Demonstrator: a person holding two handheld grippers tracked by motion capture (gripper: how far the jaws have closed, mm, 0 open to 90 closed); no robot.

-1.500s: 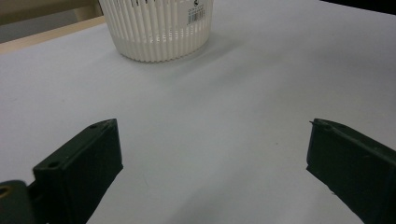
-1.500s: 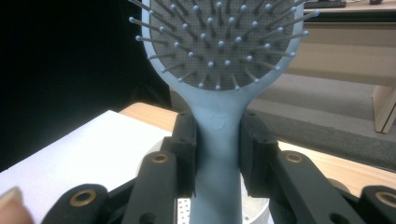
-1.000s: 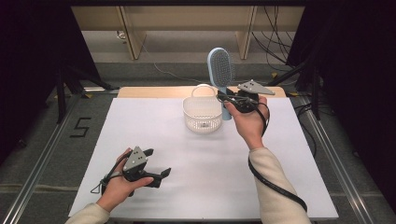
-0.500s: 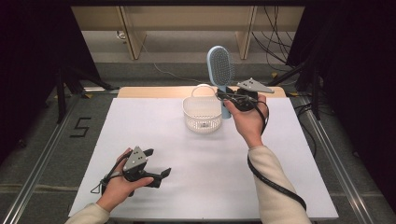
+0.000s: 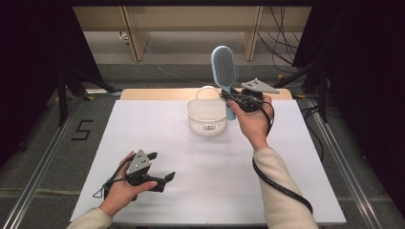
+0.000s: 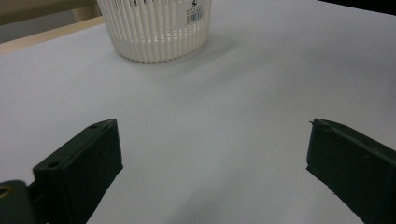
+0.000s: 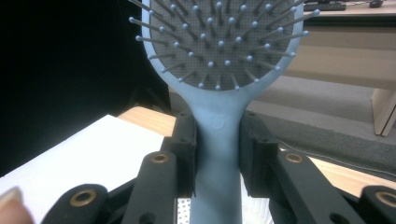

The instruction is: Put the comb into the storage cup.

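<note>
You're pinching the blue hairbrush (image 5: 224, 71) upright by its handle w/ the right gripper (image 5: 232, 98), just right of the white basket (image 5: 206, 117), so keep it vertical lowering in; left gripper (image 5: 160, 171) is idling spread, near-left.

Lab rig, white table (image 5: 143, 124), floor cables (image 5: 279, 50)

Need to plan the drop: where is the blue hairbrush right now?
In the high view the blue hairbrush stands upright, its handle clamped in the right hand-held gripper, just right of the white basket at the table's far edge.
</note>
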